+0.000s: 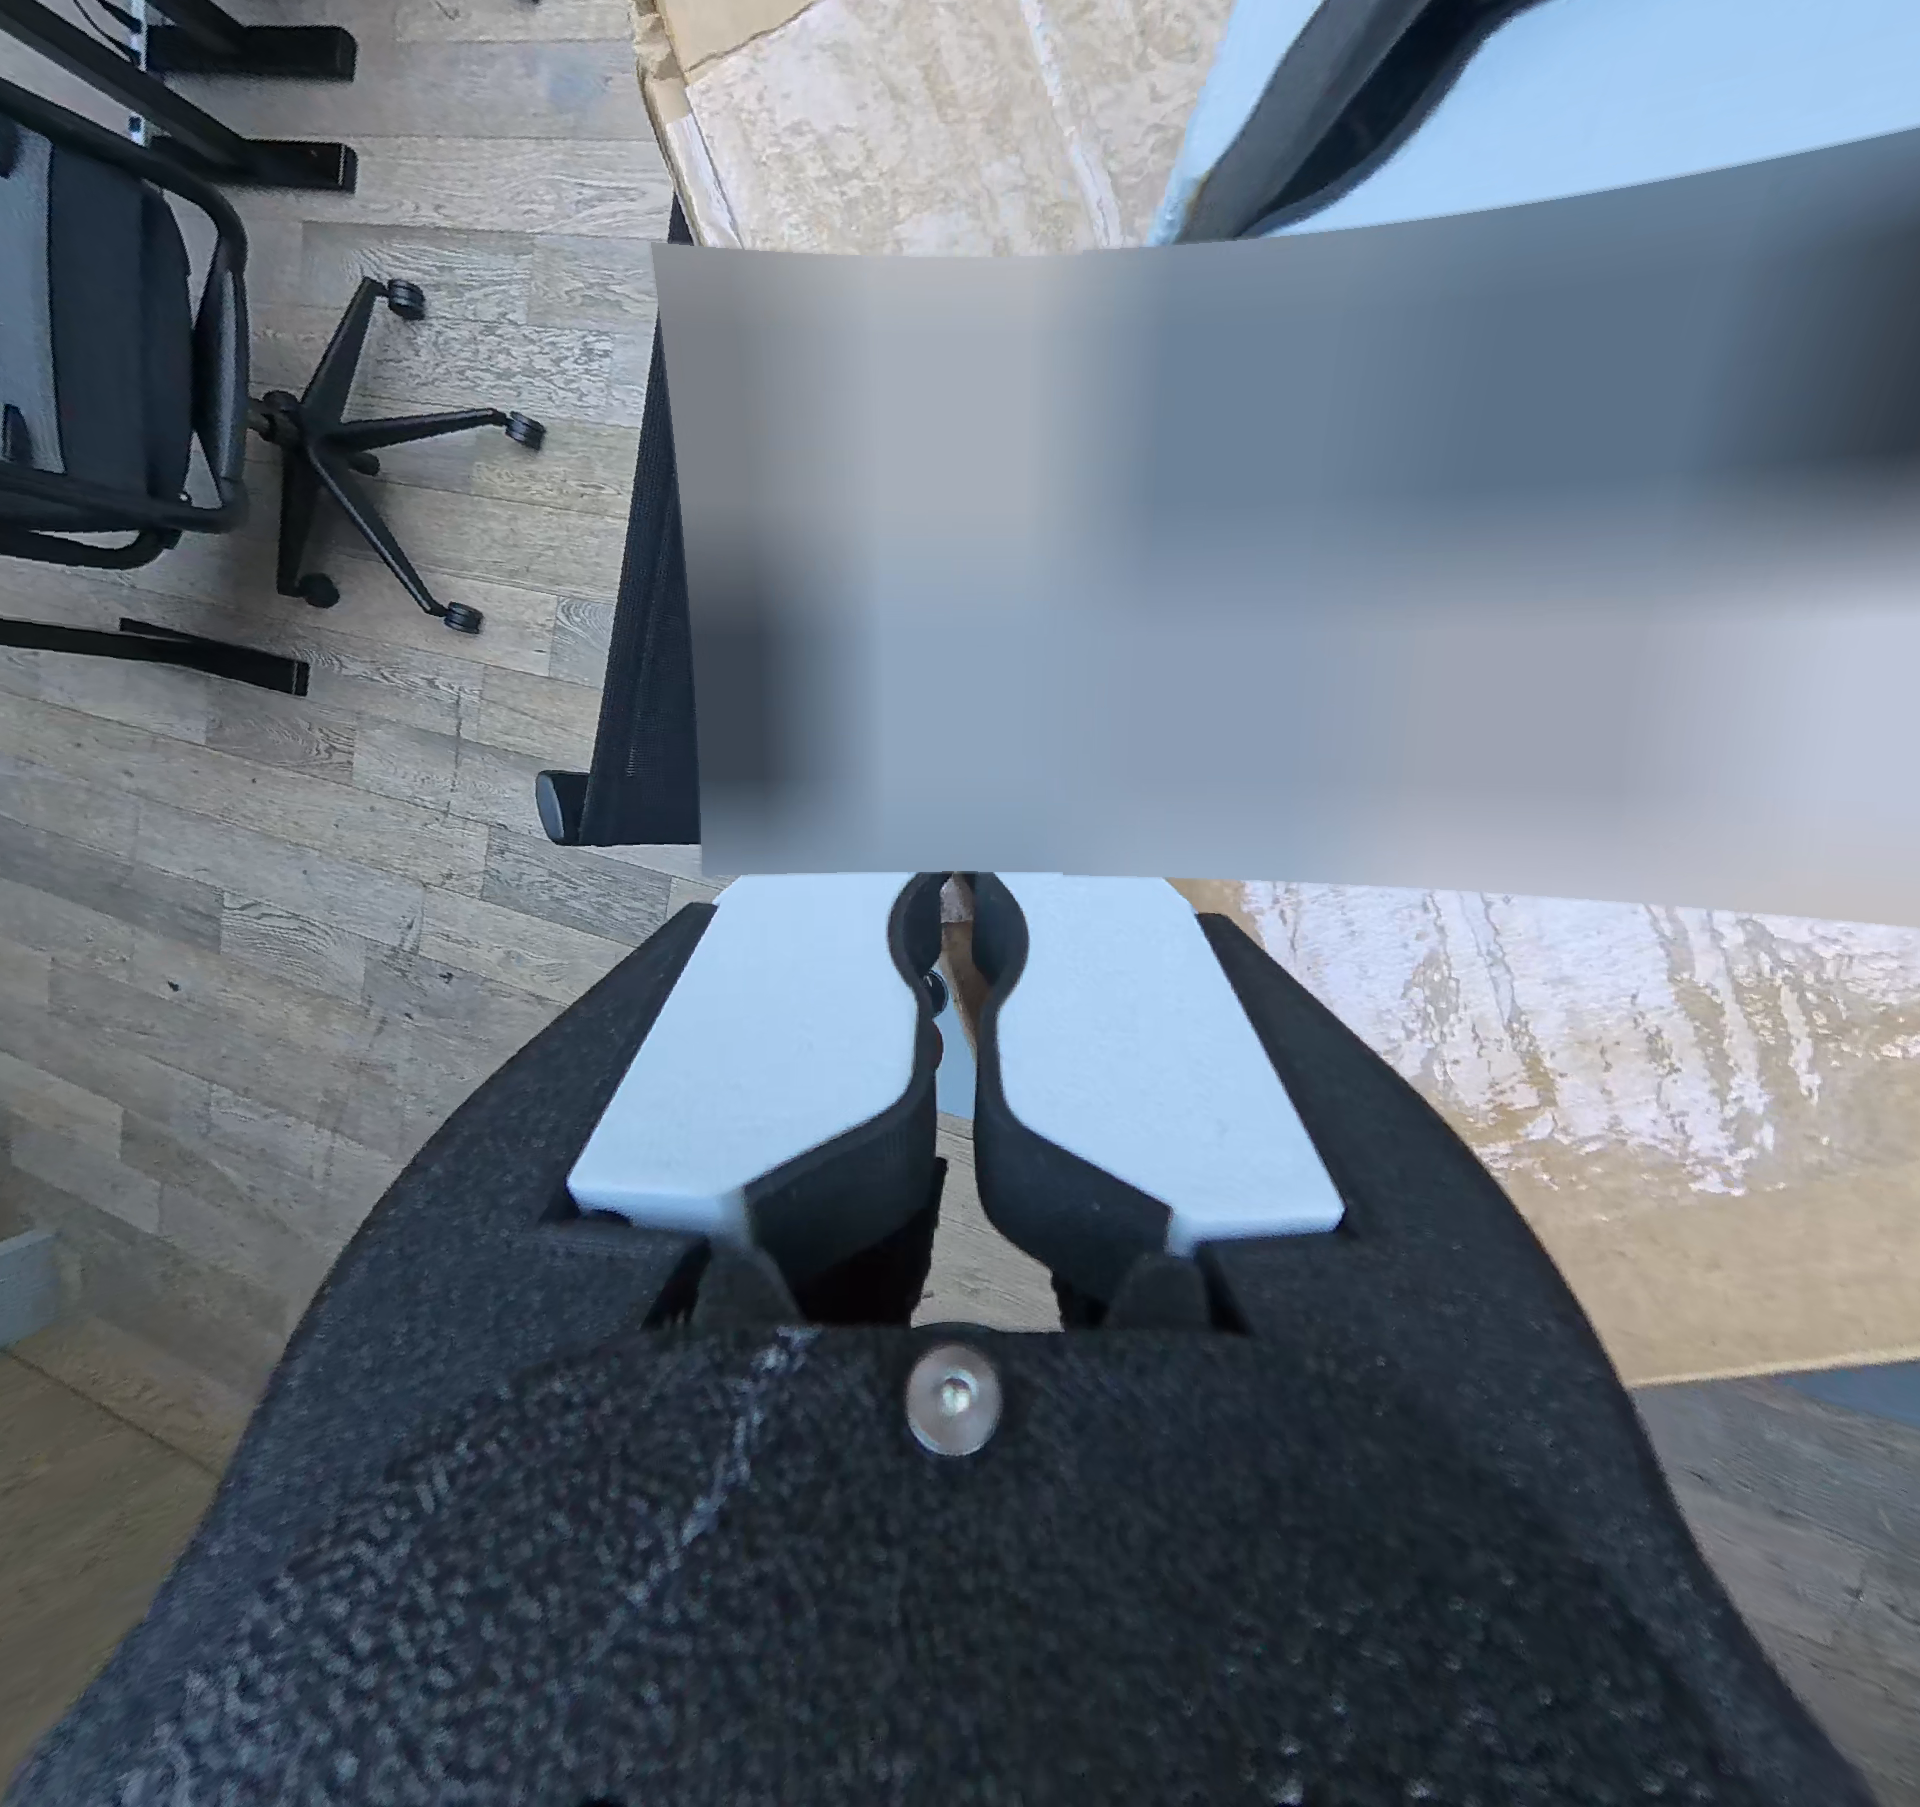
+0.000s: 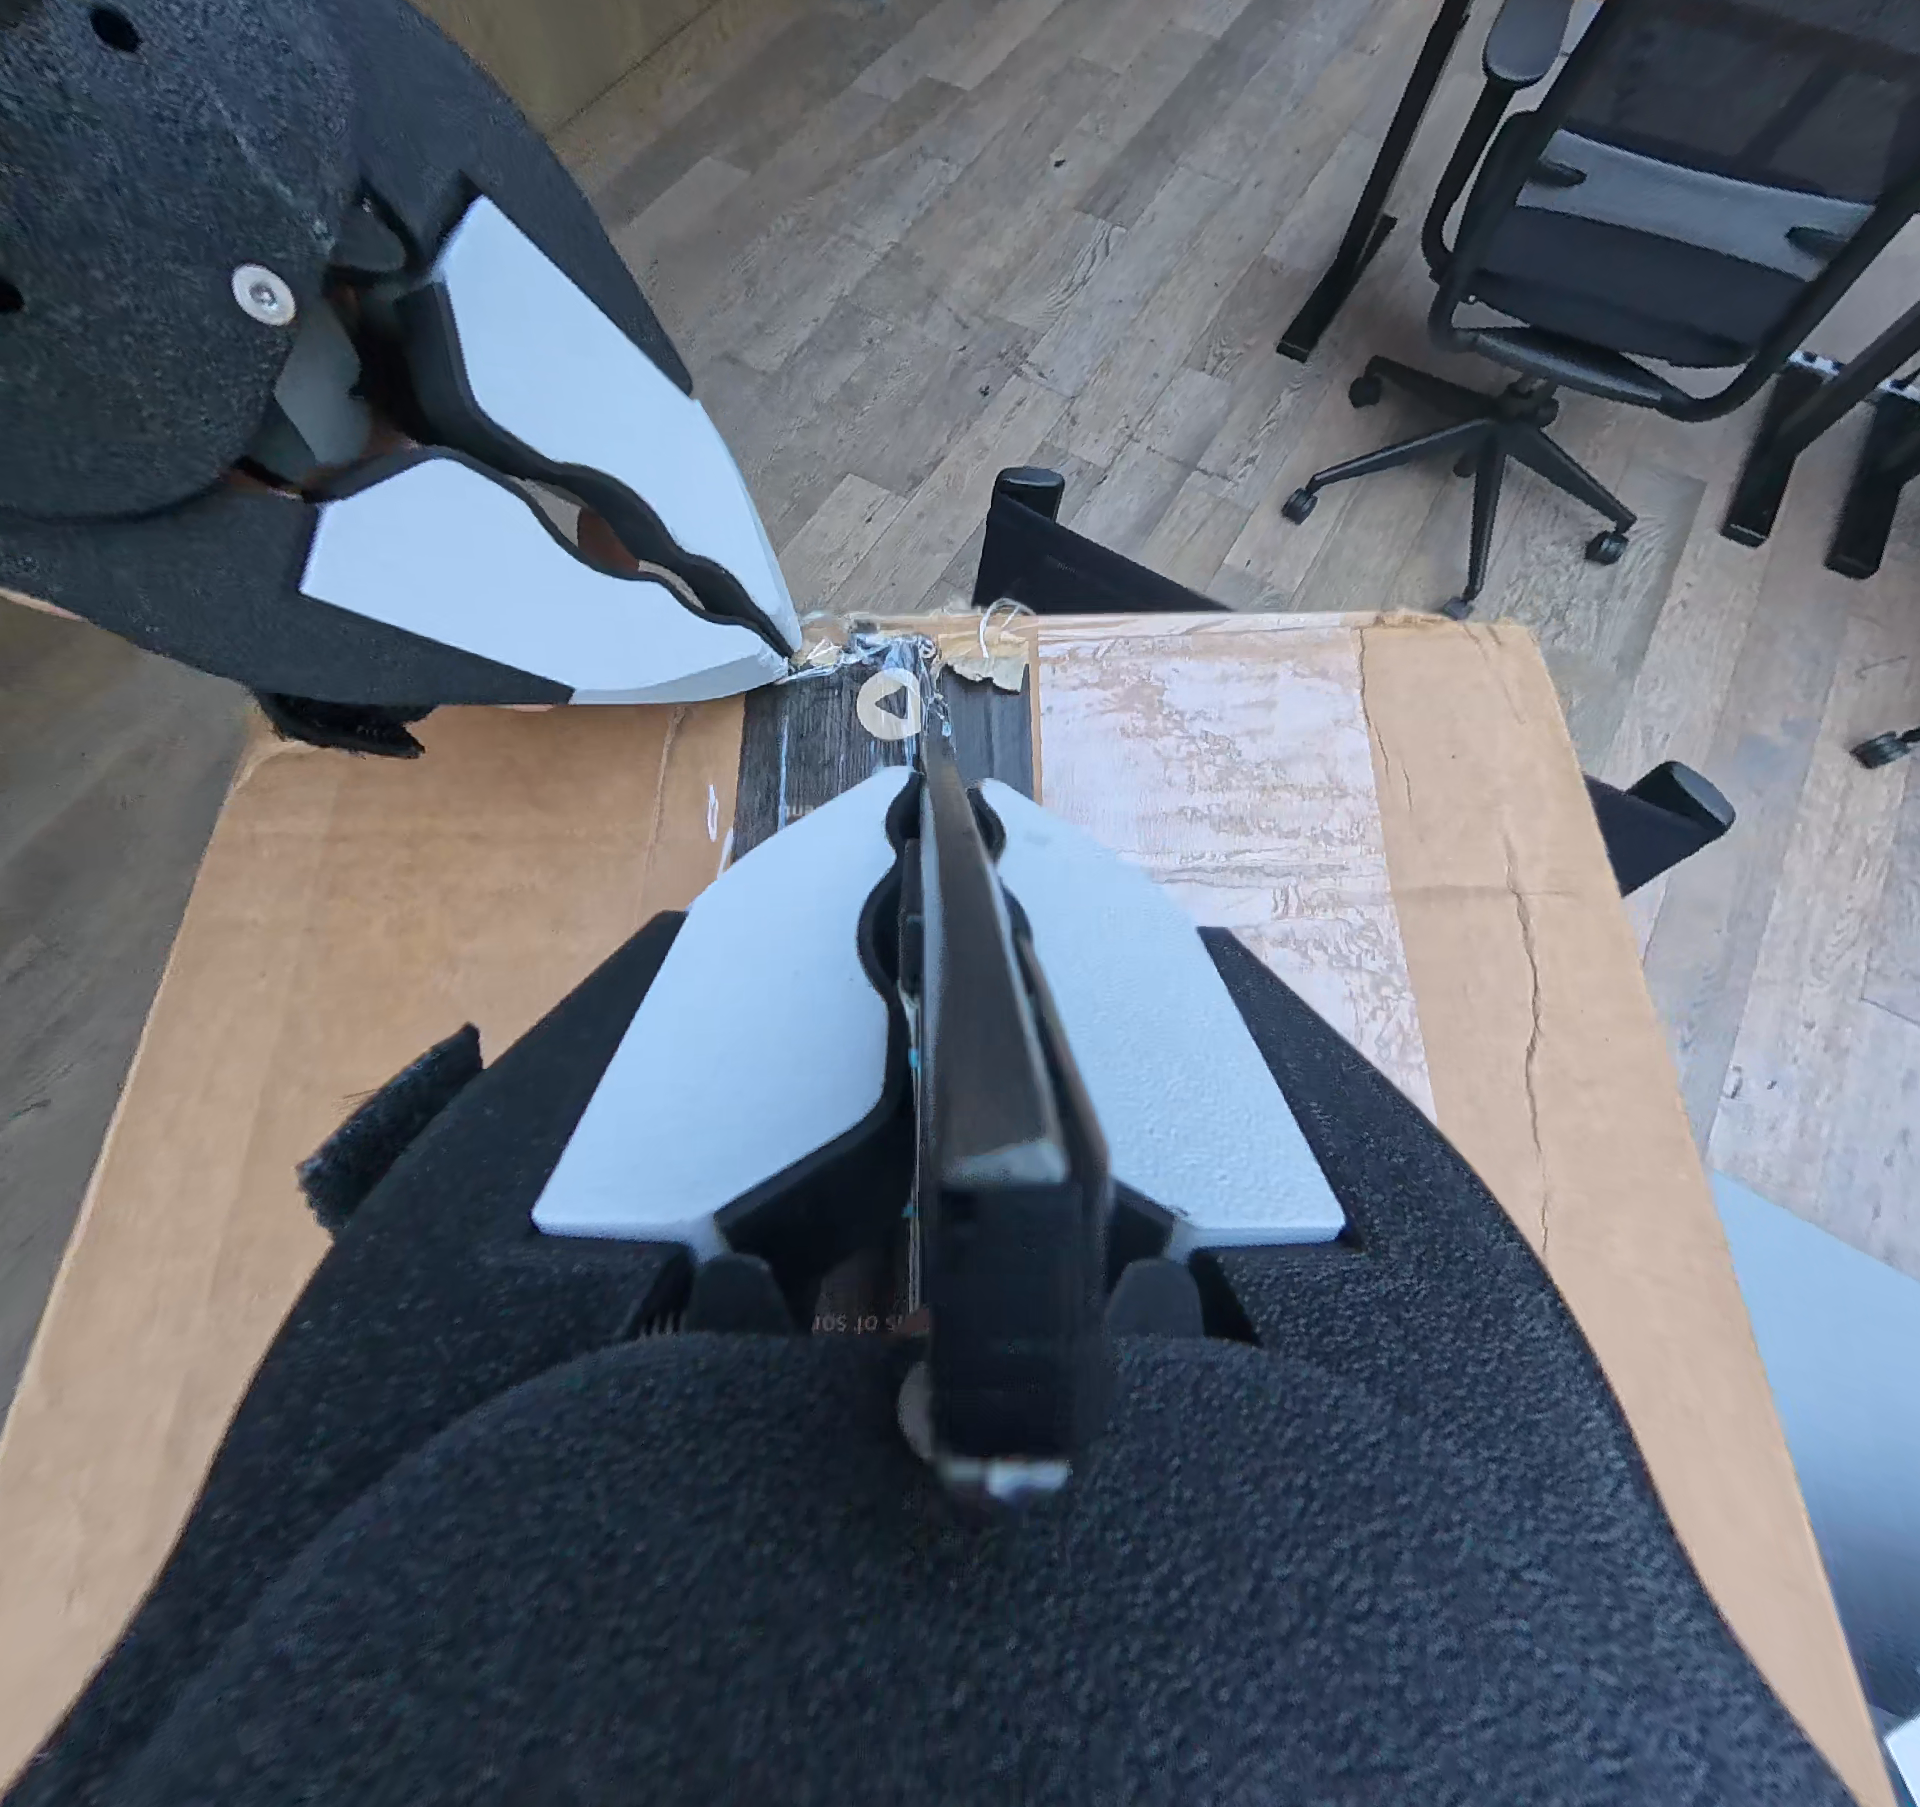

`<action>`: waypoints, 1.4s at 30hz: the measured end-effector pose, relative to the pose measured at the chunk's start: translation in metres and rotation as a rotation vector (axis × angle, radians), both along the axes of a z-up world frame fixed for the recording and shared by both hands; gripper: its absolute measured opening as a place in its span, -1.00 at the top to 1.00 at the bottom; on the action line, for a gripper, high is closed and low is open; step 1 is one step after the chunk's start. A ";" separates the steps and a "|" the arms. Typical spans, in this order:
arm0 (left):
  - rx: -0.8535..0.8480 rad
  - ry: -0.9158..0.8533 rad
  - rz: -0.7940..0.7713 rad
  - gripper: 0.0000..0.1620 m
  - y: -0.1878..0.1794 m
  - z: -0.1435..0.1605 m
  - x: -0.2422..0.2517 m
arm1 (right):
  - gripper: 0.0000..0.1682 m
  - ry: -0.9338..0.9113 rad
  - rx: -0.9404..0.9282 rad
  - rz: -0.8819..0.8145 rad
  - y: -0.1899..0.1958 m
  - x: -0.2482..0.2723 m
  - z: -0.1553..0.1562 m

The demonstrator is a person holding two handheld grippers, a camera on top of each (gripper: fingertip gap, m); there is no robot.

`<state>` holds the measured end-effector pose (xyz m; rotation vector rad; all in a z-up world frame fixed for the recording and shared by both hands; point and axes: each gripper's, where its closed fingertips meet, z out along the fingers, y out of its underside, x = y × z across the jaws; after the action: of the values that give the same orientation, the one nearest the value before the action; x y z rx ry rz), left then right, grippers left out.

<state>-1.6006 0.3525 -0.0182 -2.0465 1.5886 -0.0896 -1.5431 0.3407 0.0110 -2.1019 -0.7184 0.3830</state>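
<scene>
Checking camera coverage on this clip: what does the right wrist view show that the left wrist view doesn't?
Only the right wrist view: a dark flat tool clamped in the right gripper, over the box's dark strip; the left gripper pinches torn tape at the edge. Only the left: mostly a blurred patch. Both: cardboard box, office chair, wood floor.

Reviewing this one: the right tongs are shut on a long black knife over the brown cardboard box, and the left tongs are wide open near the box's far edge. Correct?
Not quite. The left tongs are closed, their tips pinched together at the torn tape on the far edge of the brown cardboard box, as the right wrist view shows. The rest holds: the right tongs are shut on the long black knife over the box.
</scene>
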 end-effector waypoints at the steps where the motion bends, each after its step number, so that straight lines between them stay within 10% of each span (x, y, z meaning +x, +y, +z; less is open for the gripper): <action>1: 0.003 0.005 -0.002 1.00 0.000 0.000 0.000 | 0.93 0.002 0.018 -0.003 0.002 -0.002 0.002; 42: 0.047 -0.032 0.047 1.00 0.007 -0.003 -0.006 | 0.91 -0.088 0.076 0.008 -0.026 0.012 -0.005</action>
<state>-1.6067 0.3599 -0.0207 -2.0343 1.5088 -0.0669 -1.5307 0.3144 0.0059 -2.0546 -0.7806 0.2642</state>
